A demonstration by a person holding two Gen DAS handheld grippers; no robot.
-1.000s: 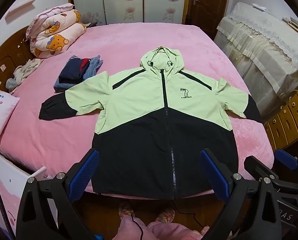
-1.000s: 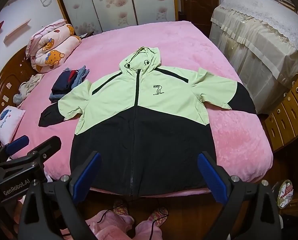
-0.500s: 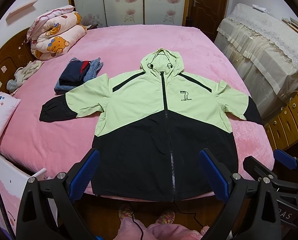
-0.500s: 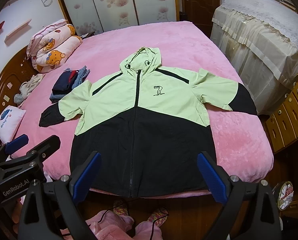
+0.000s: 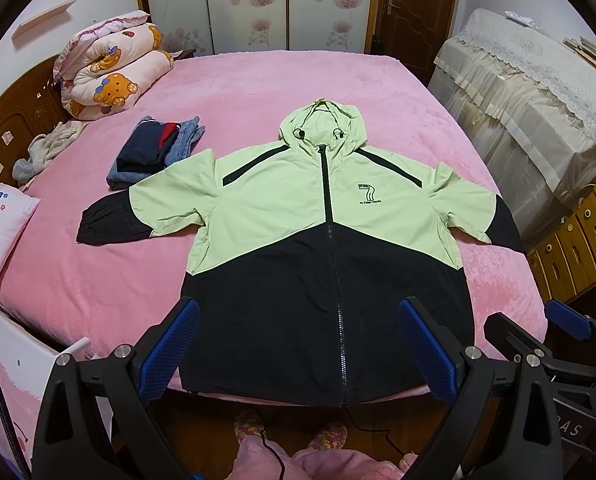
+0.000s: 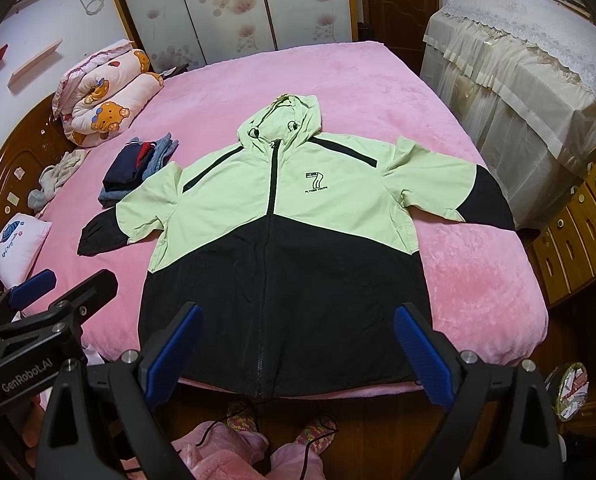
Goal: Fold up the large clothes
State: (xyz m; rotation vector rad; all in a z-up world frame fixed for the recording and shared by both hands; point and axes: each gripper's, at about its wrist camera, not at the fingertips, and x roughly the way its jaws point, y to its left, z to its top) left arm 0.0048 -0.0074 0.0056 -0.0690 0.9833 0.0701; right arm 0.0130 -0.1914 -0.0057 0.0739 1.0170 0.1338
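Tools first: the left tool [image 5: 296, 346] fills the bottom of its frame with blue pads spread wide, gripping nothing; the right tool [image 6: 296, 354] is likewise spread and empty, low in its own frame. Each hovers above the near edge of the bed [image 5: 258, 92], clear of the fabric. The left tool's body, seen at lower left of the right view, reads "GenRobot.AI".

Beyond them, a hooded zip jacket [image 5: 322, 248] lies face up and zipped on the pink bed cover, centre frame, hood [image 5: 322, 128] toward the top, hem at the near edge, sleeves spread left and right. Upper half pale green, lower half black. A chest logo [image 5: 368, 194] shows a large "7" above "FLYING YOUTH".

The cloth looks thin, light and limp, probably a slick woven shell that slides and sags when lifted. A sleeve cuff [image 5: 102, 226] or shoulder seam seems the best hold for folding inward.

Farther off at upper left sit a stack of folded clothes [image 5: 154, 152] and a rolled cartoon-bear quilt [image 5: 110, 72].
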